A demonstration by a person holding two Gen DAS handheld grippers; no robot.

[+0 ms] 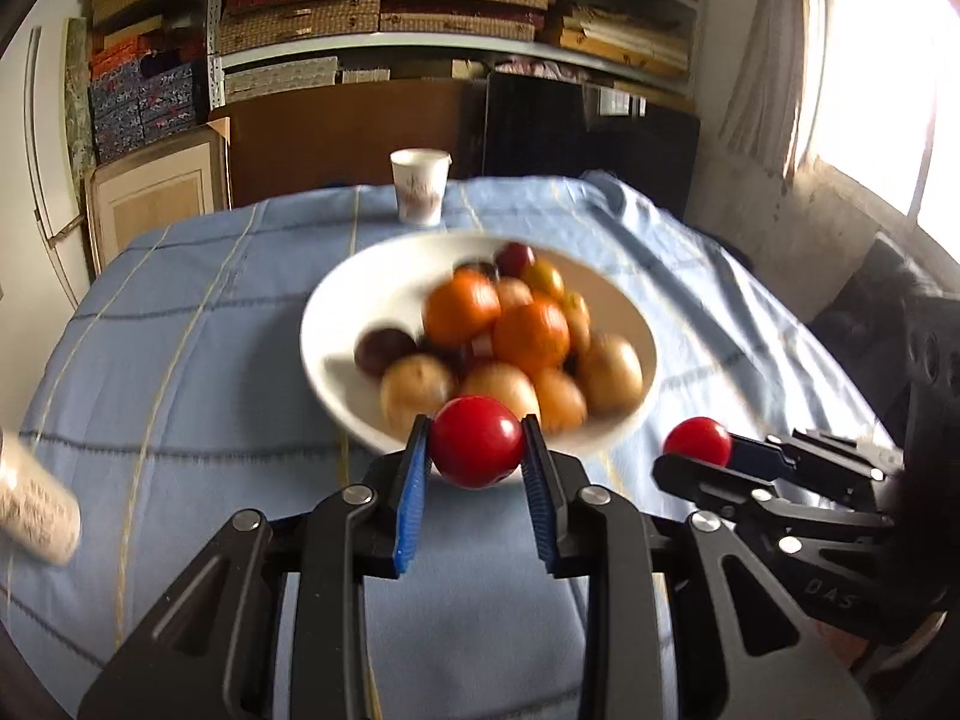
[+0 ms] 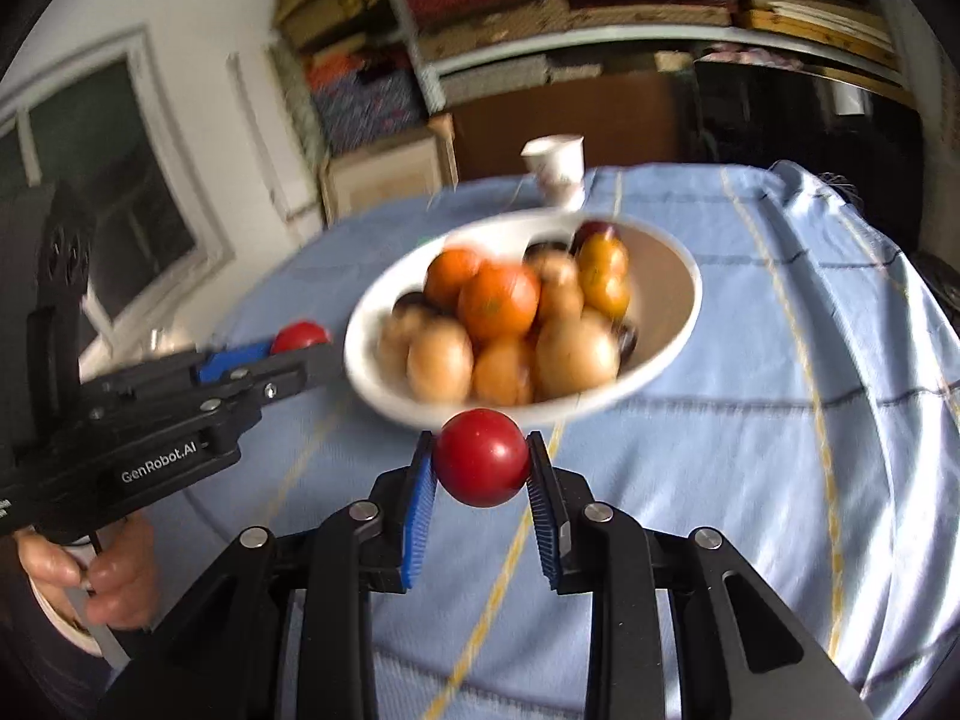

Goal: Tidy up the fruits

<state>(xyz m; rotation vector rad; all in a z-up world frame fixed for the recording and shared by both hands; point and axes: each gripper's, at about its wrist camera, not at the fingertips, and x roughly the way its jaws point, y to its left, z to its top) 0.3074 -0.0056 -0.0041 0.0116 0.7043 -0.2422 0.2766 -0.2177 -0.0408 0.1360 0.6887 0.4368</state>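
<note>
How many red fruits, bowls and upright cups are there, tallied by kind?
Red fruits: 2 (left red fruit in left claw, right red fruit in right claw)
White bowl: 1
Upright cup: 1
Total: 4

A bowl (image 1: 336, 324) sits mid-table (image 1: 180, 360), heaped with fruit (image 1: 510, 348). A cup (image 1: 419, 186) stands at 12 o'clock behind the bowl, near the far edge. At 6 o'clock before the bowl, the left gripper (image 1: 477, 450) holds a tomato (image 1: 476, 441). At its 3 o'clock the right gripper (image 2: 480, 465) holds a second tomato (image 2: 482, 457). Shelves (image 1: 456, 48) stand behind the table.
</note>
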